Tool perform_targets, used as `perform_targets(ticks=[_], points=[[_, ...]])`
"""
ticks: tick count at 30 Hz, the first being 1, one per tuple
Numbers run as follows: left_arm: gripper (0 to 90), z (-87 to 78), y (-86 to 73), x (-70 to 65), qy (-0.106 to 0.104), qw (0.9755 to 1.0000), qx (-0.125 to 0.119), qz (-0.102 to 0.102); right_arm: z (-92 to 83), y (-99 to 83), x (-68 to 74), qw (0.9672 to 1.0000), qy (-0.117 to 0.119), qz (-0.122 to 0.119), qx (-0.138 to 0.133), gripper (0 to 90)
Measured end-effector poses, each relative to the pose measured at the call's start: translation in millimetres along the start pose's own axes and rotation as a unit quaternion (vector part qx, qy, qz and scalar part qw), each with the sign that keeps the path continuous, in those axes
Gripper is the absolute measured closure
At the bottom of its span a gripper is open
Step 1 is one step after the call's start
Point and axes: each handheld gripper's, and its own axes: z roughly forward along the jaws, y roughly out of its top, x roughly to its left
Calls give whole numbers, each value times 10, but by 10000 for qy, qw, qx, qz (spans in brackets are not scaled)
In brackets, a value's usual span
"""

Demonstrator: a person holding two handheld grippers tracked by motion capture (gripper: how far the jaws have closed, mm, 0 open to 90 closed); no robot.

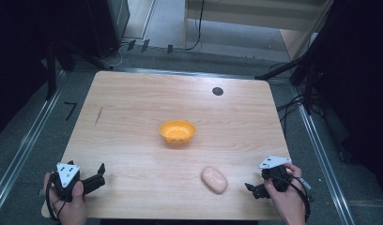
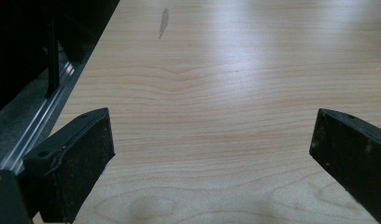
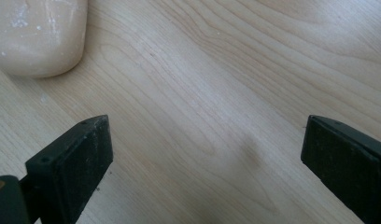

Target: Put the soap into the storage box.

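Your right gripper (image 1: 253, 189) sits at the near right of the table (image 1: 133, 122), its jaws spread wide with nothing but bare wood between them, and the pale bread roll (image 1: 214, 180) lies just to its left, near but apart from the tips. In the right gripper view that roll (image 3: 37, 35) shows at the upper left corner, off the line that runs between the two jaws, so you are not yet aimed at it. Its long axis runs at a slant across the table, from the far left end down to the near right end, and the near right end is the one closest to your jaws. As I judge it, the coming move turns on this: you swing the right gripper leftward and square the jaws across the roll's short width rather than along its length. Your left gripper (image 1: 99, 176) rests at the near left corner, jaws likewise wide apart over bare tabletop, well apart from the roll, so the right hand is clearly the nearer one. The orange bowl (image 1: 177, 131) stands beyond the roll, toward the middle of the table, a likely place for the roll.
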Motion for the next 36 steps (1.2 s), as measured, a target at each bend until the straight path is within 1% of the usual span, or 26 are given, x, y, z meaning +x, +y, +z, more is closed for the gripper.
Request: perform_targets(ticks=[1, 7, 8, 16, 18, 21, 23, 24, 34, 36], points=[[1, 0, 0, 1, -1, 10000, 4, 5, 5, 11, 5, 10000, 13, -52, 3, 30], [1, 0, 1, 4, -11, 10000, 15, -10, 26, 69, 48, 10000, 48, -75, 35, 30], [1, 1, 1, 5, -15, 10000, 5, -15, 31, 82, 52, 9999, 55, -118, 20, 30], [1, 1, 2, 5, -10, 10000, 20, -9, 56, 187, 124, 9996, 126, -243, 46, 30], [1, 2, 2, 5, -10, 10000, 17, -15, 66, 208, 145, 9995, 154, -254, 84, 30], [1, 2, 2, 5, -15, 10000, 20, -15, 89, 242, 170, 9992, 184, -336, 107, 30], [1, 3, 2, 6, -15, 10000, 22, -11, 97, 253, 185, 9993, 196, -309, 118, 30], [1, 4, 1, 5, -20, 10000, 15, -13, 113, 276, 201, 9990, 215, -358, 130, 30], [1, 4, 2, 6, -33, 10000, 22, -12, 164, 369, 285, 9983, 294, -458, 205, 30], [1, 5, 2, 5, -32, 10000, 22, -6, 178, 380, 297, 9982, 312, -485, 187, 30]])
